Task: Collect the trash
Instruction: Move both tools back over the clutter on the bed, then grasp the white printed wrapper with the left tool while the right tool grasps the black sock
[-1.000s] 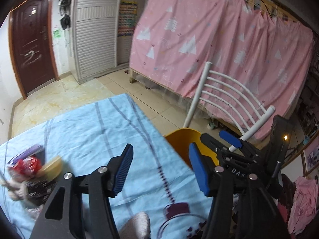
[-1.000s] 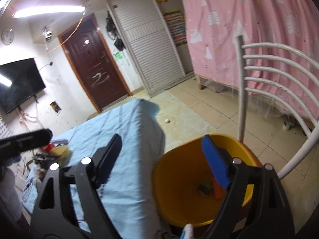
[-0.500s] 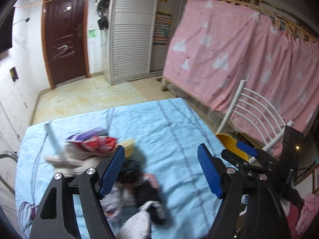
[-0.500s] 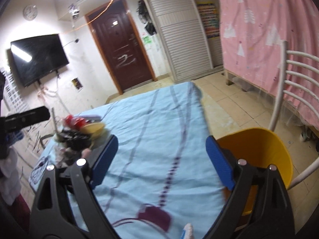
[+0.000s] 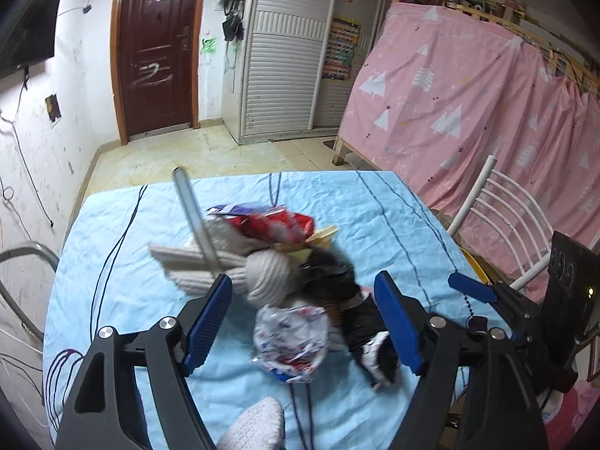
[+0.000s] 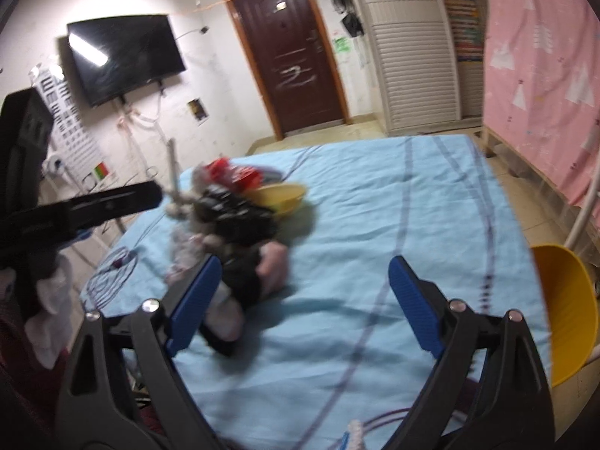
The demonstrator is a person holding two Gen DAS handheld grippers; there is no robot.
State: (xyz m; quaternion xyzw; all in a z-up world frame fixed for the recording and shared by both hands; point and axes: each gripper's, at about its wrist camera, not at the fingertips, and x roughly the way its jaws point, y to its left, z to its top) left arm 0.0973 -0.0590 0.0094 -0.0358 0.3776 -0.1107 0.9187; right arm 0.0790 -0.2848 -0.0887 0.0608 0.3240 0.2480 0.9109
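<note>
Trash heap lying mid-table on light blue striped tablecloth [image 5: 375,206]: crumpled white printed wrapper [image 5: 290,337] nearest, red foil packet [image 5: 279,225] at its 12 o'clock, black rag [image 5: 337,281] at 2.

Left gripper [image 5: 303,318] hovering above wrapper, jaws gaping wide, gripping nothing.

Right gripper [image 6: 303,300] likewise spread, empty.

Yellow plastic bin [image 6: 562,311] waiting at table's 3 o'clock edge.

Advice: descending straight, pinching wrapper's bunched middle, sparing cloth beneath.

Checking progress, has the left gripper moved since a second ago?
Yes. The left gripper swung left, away from the white chair, and now faces the trash pile.
</note>
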